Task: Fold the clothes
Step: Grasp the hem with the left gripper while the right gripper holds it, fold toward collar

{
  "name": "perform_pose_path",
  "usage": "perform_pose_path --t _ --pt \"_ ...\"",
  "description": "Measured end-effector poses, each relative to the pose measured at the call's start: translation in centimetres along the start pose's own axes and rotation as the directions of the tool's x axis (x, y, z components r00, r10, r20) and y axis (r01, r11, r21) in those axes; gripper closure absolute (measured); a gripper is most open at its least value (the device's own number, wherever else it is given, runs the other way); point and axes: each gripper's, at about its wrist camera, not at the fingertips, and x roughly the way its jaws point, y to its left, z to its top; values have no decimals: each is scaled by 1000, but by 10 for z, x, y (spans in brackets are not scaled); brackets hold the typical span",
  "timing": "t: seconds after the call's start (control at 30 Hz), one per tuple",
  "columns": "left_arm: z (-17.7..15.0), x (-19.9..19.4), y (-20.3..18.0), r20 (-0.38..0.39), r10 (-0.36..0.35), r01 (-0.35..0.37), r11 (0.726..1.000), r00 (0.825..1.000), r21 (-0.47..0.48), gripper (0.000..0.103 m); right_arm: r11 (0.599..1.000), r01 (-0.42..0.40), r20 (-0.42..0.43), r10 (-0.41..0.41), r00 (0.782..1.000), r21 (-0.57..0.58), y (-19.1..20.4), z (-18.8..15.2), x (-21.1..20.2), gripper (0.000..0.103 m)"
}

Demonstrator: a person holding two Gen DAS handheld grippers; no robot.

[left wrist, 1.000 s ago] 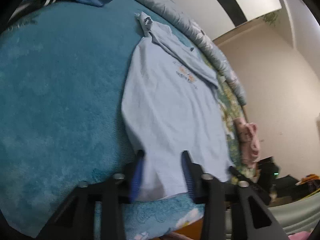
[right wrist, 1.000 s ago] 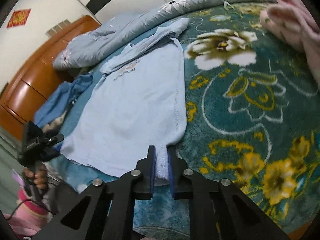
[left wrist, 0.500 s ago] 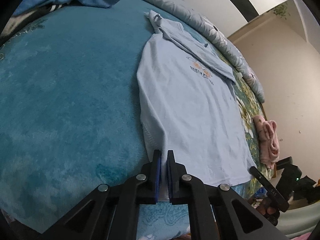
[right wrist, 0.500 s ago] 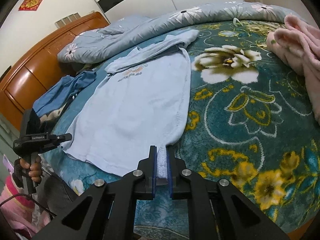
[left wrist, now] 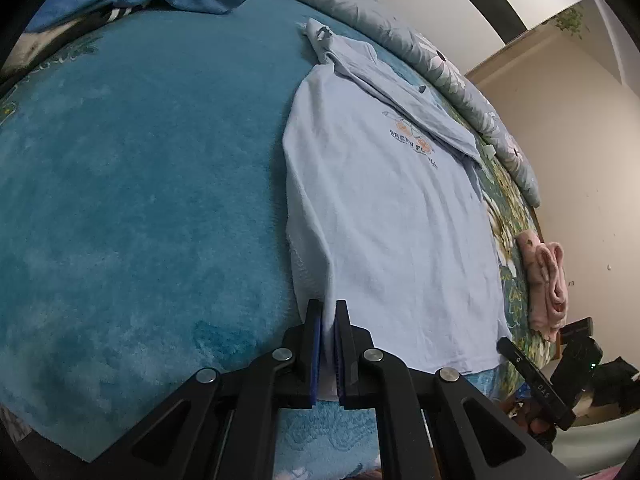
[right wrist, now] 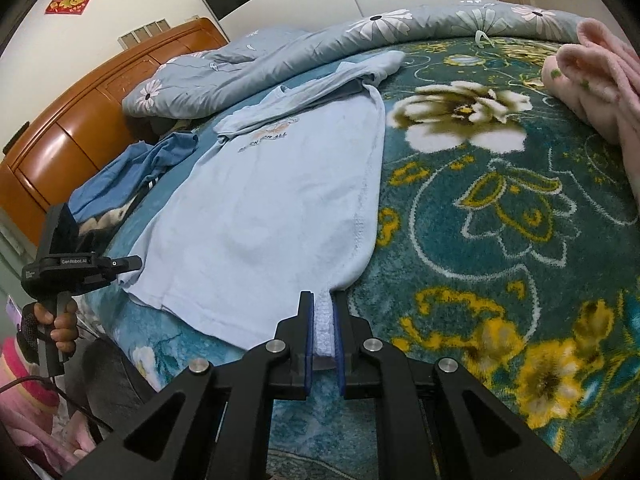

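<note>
A light blue T-shirt (left wrist: 392, 200) lies flat on the teal blanket, sleeves folded in, print and collar at the far end. It also shows in the right wrist view (right wrist: 272, 200). My left gripper (left wrist: 328, 312) is shut on the shirt's bottom hem at its left corner. My right gripper (right wrist: 323, 304) is shut on the hem at the right corner. Each gripper shows in the other's view: the right one (left wrist: 540, 380) and the left one (right wrist: 80, 268), each held by a hand.
A folded pink garment (left wrist: 546, 280) lies right of the shirt, also in the right wrist view (right wrist: 600, 76). A crumpled blue garment (right wrist: 132, 172) lies to the left. A grey floral duvet (right wrist: 320, 52) runs along the far side. A wooden headboard (right wrist: 80, 128) stands behind.
My left gripper was open around the hem a second ago and has shut on it. The right gripper has stayed shut on its corner. Both views have shifted slightly.
</note>
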Motion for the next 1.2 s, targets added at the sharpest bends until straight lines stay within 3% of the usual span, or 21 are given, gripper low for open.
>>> perform_pose_path --t 0.17,0.23,0.37,0.53,0.7,0.83,0.97,1.07,1.2 --pt "2 -1 0 12 -24 24 1000 1000 1 99 1000 -14 8 14 1000 18 -1 0 0 94" --pt "7 -6 -1 29 -67 67 998 997 -4 99 993 -100 30 99 995 65 -9 4 -4 95" --pt "28 -25 -12 94 -186 185 983 978 11 100 944 -283 122 264 957 171 -30 24 -17 95" --pt "69 -52 -28 179 -275 267 961 945 66 100 907 -372 211 331 920 196 -38 75 -24 95" --pt "132 -65 -34 234 -294 276 955 927 106 100 909 -387 275 336 901 154 -32 148 -18 95" --pt "206 -51 -24 243 -265 255 964 933 75 100 928 -337 289 281 915 162 -35 218 3 95" --pt "272 -5 -2 192 -219 229 973 957 -32 100 936 -255 237 199 951 240 -51 282 58 95" --pt "312 40 8 138 -173 185 979 975 -83 100 938 -154 151 111 982 310 -65 314 107 95" --pt "341 89 10 71 -110 116 988 991 -99 100 909 -62 71 36 997 413 -91 332 155 95"
